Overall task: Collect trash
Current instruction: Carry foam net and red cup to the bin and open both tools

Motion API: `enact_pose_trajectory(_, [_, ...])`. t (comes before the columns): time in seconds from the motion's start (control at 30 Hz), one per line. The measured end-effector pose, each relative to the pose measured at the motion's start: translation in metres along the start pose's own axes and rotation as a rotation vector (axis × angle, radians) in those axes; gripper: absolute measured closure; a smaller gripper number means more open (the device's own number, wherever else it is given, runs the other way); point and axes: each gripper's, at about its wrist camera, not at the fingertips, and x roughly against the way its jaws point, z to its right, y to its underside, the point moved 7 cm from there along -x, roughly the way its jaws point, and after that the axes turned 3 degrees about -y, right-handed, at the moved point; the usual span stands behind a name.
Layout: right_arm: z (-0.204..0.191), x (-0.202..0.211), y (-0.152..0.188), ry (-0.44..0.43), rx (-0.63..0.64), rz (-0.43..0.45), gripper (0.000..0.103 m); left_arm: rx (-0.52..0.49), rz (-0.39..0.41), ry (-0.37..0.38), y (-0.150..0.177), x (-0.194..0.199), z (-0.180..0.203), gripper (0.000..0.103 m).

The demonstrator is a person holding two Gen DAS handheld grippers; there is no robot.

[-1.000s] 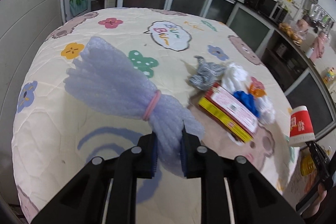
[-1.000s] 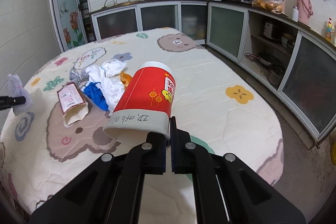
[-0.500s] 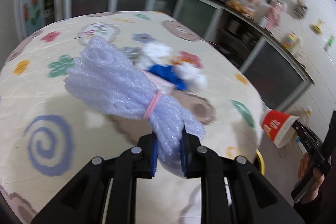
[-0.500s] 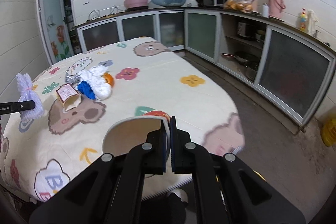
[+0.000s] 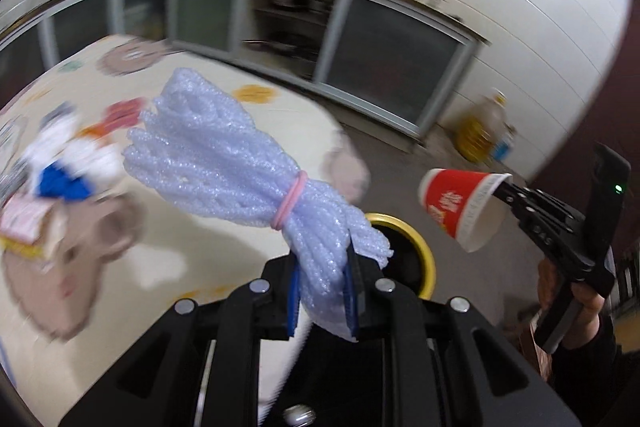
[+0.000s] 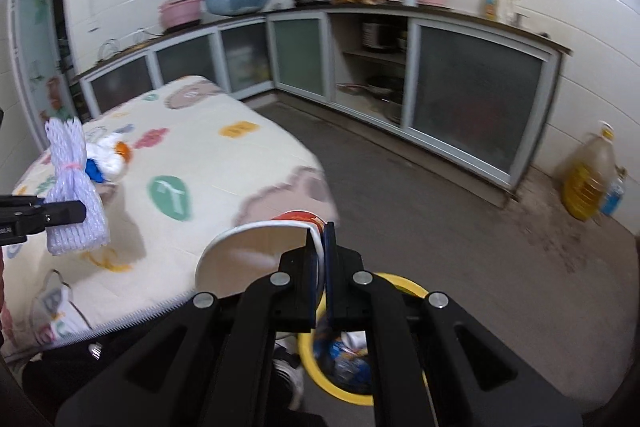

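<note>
My left gripper [image 5: 322, 289] is shut on a pale lilac foam net bundle [image 5: 224, 155] tied with a pink band, held past the table's edge over a yellow-rimmed bin [image 5: 412, 247]. My right gripper [image 6: 318, 255] pinches the rim of a red and white paper cup [image 6: 256, 251], its mouth facing the camera, above the same yellow bin [image 6: 404, 285] that holds several wrappers. In the left wrist view the paper cup [image 5: 460, 203] hangs at the right, in the right gripper [image 5: 506, 189]. The right wrist view shows the foam net bundle [image 6: 76, 195] at the left in the left gripper [image 6: 80, 213].
More trash lies on the cartoon-print table cloth [image 6: 208, 163]: white and blue crumpled pieces [image 5: 68, 167] and a red and yellow box [image 5: 26, 227]. Kitchen cabinets [image 6: 472, 107] line the far wall. A yellow oil jug [image 6: 588, 179] stands on the floor. A hand [image 5: 576, 299] grips the right tool.
Both grippers have swung away from the table's middle to its edge, carrying the foam bundle and the cup. The yellow bin has come into view beneath them.
</note>
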Motion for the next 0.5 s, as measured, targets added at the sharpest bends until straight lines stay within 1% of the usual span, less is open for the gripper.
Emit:
enact_pose_trajectory(0.13, [0.036,0.005,0.018,0.058,-0.034,-0.025,0.101,-0.111,-0.028,0.097,-0.004,-0.028,0.056,0.087])
enact_pose_trajectory(0.27, [0.070,0.002,0.039,0.103,-0.074,-0.059,0.101,-0.167,-0.068,0.172,-0.005,-0.057,0.094,0.087])
enact_pose_trajectory(0.43, [0.096,-0.015,0.065,0.142,-0.102,-0.123,0.101,-0.211,-0.122,0.221,-0.001,-0.099,0.132,0.087])
enact_pose_trajectory(0.5, [0.104,-0.025,0.073,0.148,-0.113,-0.145,0.101,-0.227,-0.138,0.228,0.001,-0.111,0.141,0.087])
